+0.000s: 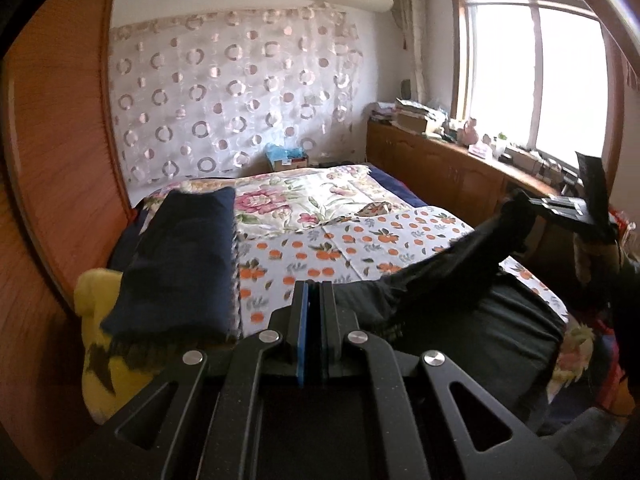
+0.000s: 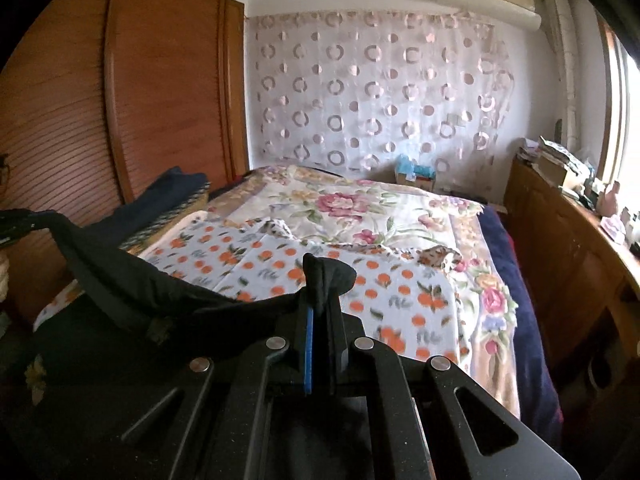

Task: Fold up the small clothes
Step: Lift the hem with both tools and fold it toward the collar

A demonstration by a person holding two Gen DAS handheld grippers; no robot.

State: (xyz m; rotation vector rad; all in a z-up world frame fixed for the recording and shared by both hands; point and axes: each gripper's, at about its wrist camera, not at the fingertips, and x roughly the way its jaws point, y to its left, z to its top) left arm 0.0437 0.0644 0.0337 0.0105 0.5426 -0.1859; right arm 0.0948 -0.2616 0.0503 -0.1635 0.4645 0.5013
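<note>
A black garment [image 1: 472, 264] lies at the near edge of the bed, one edge lifted off it. My left gripper [image 1: 314, 292] is shut, its jaws pressed together beside the garment's near edge; whether cloth is pinched there I cannot tell. My right gripper [image 2: 320, 292] is shut on a bunched corner of the black garment [image 2: 132, 276], held above the bed. In the left wrist view the right gripper [image 1: 520, 200] holds that corner raised at the right. A folded navy cloth [image 1: 180, 260] lies on the bed's left side.
The bed carries an orange-print sheet [image 1: 360, 240] and a floral quilt [image 2: 360, 208]. A wooden wardrobe [image 2: 120, 100] stands on the left. A low wooden cabinet [image 1: 440, 164] with clutter runs under the window at right. A yellow cloth [image 1: 96, 320] lies near left.
</note>
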